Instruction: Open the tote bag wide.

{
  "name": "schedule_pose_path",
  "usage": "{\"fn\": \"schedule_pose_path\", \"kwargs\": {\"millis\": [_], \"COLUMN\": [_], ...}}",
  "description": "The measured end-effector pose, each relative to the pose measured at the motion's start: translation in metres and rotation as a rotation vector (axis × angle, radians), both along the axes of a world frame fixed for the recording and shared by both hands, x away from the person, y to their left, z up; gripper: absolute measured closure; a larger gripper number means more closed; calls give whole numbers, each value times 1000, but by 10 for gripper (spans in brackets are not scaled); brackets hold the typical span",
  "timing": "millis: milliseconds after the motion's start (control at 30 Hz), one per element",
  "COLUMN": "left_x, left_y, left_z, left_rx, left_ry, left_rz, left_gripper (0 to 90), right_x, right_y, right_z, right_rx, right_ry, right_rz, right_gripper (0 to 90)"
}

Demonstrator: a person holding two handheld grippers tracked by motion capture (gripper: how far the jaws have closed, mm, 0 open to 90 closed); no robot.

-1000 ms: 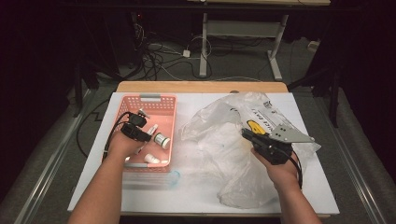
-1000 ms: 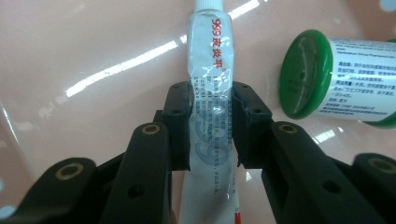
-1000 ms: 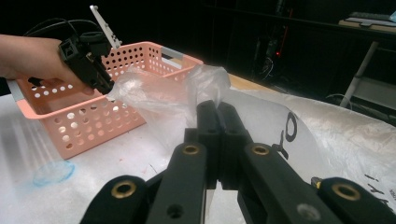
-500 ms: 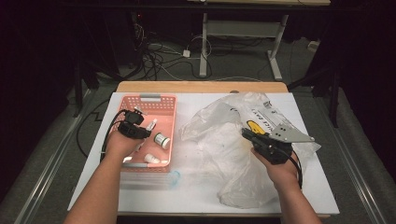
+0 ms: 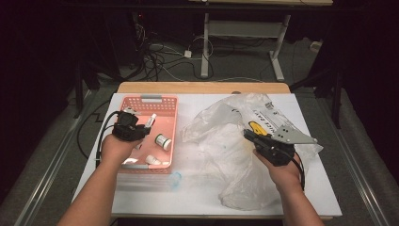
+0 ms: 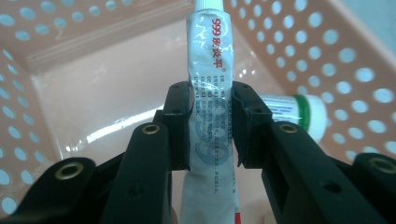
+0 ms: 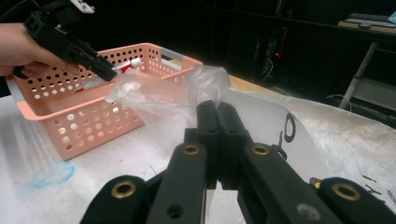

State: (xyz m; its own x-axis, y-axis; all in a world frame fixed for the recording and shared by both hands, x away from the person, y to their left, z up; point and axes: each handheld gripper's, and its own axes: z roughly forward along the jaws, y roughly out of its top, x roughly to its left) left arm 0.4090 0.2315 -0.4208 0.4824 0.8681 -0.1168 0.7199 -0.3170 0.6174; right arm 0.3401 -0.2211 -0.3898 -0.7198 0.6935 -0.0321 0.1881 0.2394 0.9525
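My left gripper [image 5: 143, 127] hangs over the pink basket [image 5: 157, 104], shut on a white ointment tube [image 6: 210, 93] with red print; the tube [image 5: 151, 119] points up and right from the jaws. In the right gripper view the left gripper [image 7: 105, 70] holds the tube [image 7: 126, 64] above the basket [image 7: 79, 121]. My right gripper [image 5: 249, 135] is shut on a fold of the clear plastic bag [image 5: 226, 146] at the table's middle right; the bag's edge [image 7: 205, 88] bunches up between the closed jaws [image 7: 218, 109].
A small white bottle with a green band [image 5: 163, 141] and another white item [image 5: 151, 160] lie in the basket. The bottle [image 6: 299, 109] lies behind the tube. A blue mark [image 5: 175, 179] is on the white table [image 5: 197, 197]. Cables run on the floor beyond.
The left gripper has risen and shifted toward the basket's far left with the tube in its jaws. The right gripper and bag have stayed put.
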Motion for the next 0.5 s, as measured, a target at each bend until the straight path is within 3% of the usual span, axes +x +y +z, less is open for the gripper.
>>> {"fn": "schedule_pose_path", "kwargs": {"millis": [500], "left_x": [-32], "left_y": [-4], "left_z": [11], "left_rx": [-81], "left_ry": [-111], "left_rz": [-21], "left_gripper": [688], "right_x": [-1], "right_y": [0], "right_z": [1], "right_rx": [2], "right_ry": [-4], "right_rz": [6], "right_gripper": [900]}}
